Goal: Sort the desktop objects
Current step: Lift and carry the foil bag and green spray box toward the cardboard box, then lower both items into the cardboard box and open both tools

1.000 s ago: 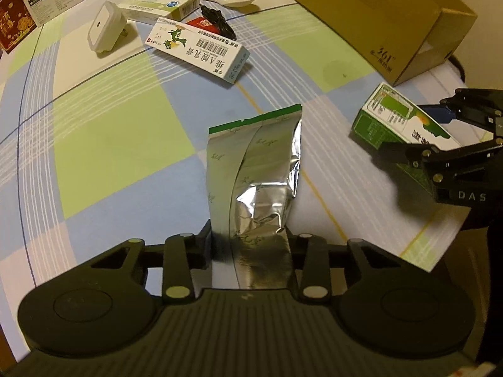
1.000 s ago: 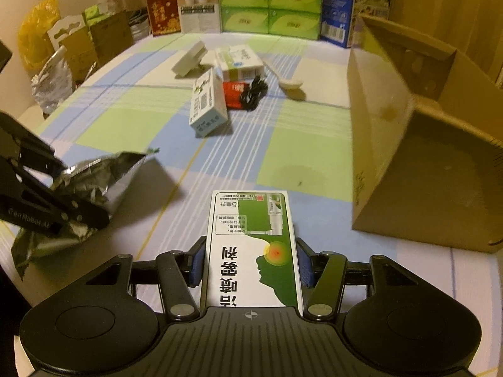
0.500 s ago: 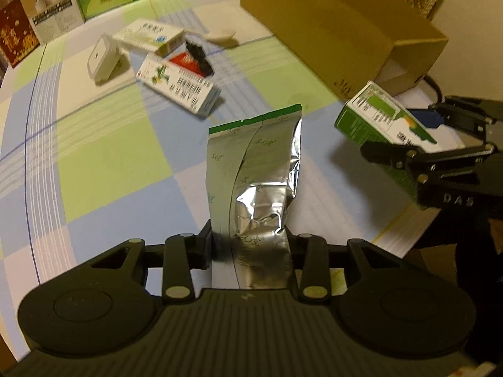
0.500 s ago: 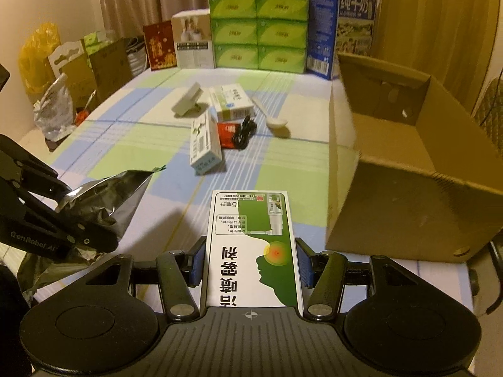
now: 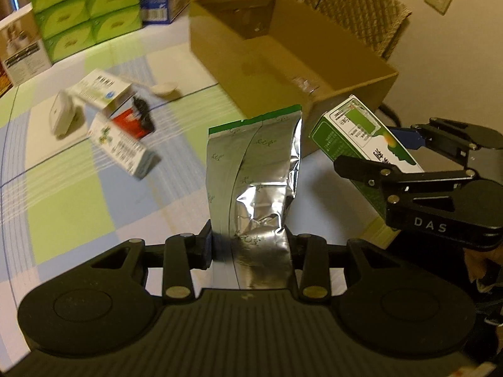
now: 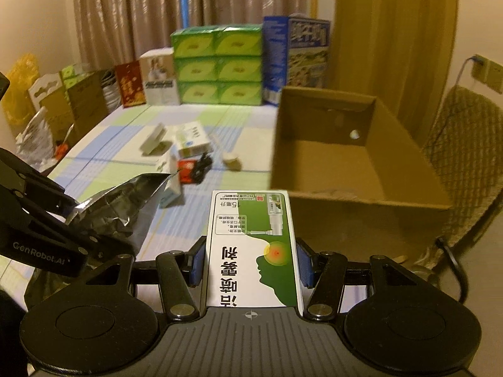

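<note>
Crinkled silver foil pouch with green top edge (image 5: 254, 188), pinched upright between the fingers of the left gripper (image 5: 250, 245). Green-and-white cardboard medicine box (image 6: 253, 248), printed with a face profile, red spot and "15", clamped in the right gripper (image 6: 251, 265). Ahead of both, open brown cardboard box (image 6: 333, 163). On gripper bodies: "DAS", "GenRobot.AI".
</note>
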